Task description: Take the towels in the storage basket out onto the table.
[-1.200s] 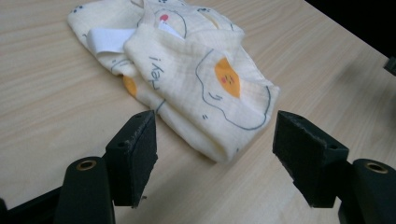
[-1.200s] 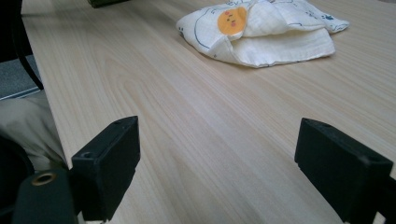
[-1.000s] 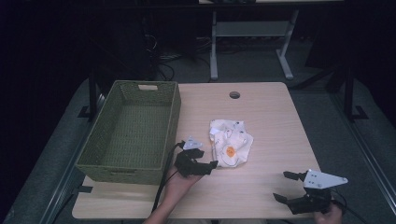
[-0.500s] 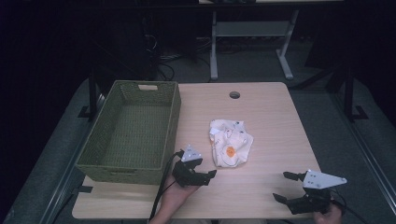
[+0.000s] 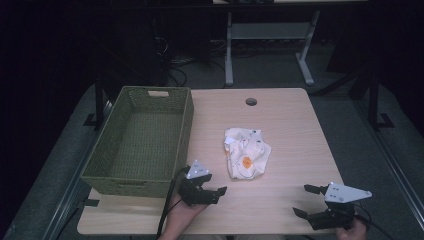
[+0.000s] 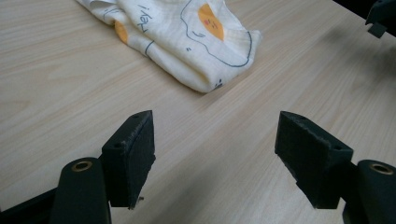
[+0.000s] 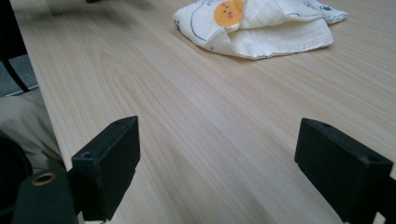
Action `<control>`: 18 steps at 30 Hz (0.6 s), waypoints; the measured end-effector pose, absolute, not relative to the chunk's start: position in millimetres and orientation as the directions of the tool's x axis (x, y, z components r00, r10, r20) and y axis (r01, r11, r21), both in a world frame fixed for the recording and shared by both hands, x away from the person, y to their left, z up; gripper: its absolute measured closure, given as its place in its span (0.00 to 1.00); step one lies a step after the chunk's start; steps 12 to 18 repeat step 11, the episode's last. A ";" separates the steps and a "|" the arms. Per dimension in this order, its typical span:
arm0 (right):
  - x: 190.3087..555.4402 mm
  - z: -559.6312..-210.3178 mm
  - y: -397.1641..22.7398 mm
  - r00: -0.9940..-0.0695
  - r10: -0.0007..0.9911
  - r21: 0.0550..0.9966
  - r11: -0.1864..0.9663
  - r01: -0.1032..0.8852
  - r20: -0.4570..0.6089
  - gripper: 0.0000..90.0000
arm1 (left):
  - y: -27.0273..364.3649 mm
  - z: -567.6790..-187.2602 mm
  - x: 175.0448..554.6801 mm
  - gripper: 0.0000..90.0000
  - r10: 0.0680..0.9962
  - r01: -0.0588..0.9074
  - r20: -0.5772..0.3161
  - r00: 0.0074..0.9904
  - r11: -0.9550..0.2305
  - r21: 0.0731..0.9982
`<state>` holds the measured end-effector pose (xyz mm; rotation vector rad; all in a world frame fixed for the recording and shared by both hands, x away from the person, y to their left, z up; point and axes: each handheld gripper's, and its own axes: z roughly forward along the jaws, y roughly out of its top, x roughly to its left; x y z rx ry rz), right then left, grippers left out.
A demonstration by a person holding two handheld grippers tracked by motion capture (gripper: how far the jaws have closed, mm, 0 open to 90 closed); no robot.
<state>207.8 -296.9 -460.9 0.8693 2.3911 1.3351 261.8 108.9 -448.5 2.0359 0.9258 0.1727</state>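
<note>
The left gripper (image 5: 212,192) is seen at the near edge of the table (image 5: 290,125), just beside the front right corner of the woven basket (image 5: 140,145), with its jaws spread wide and nothing between them; in the left gripper view only bare wood lies between the two black pads (image 6: 133,154). It is pointed toward the cloth (image 5: 246,159), from which it is kept a short way apart. The cloth, a crumpled white piece printed with orange-yolked egg shapes and dark outlines, is found lying flat on the table near its middle, to the right of the basket and untouched by either gripper; in the left gripper view its near fold (image 6: 205,79) is seen ahead of the jaws. The right gripper (image 5: 306,200) is held at the near right corner of the table, well apart from the cloth, its jaws likewise spread and empty. A small round hole (image 5: 251,101) is seen in the tabletop near the far edge. The basket is seen to be empty.
</note>
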 end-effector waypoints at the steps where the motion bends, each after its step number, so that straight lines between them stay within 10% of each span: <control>1: 207.5 -460.6 -297.0 -0.784 0.618 0.839 0.398 0.371 0.054 0.15 | 110.2 -449.3 261.2 0.32 0.666 0.548 -0.210 0.716 -0.348 0.761; 18: 204.7 -460.2 -296.1 -0.792 0.609 0.838 0.405 0.365 0.051 0.15 | 108.9 -452.6 252.4 0.31 0.651 0.535 -0.216 0.728 -0.340 0.774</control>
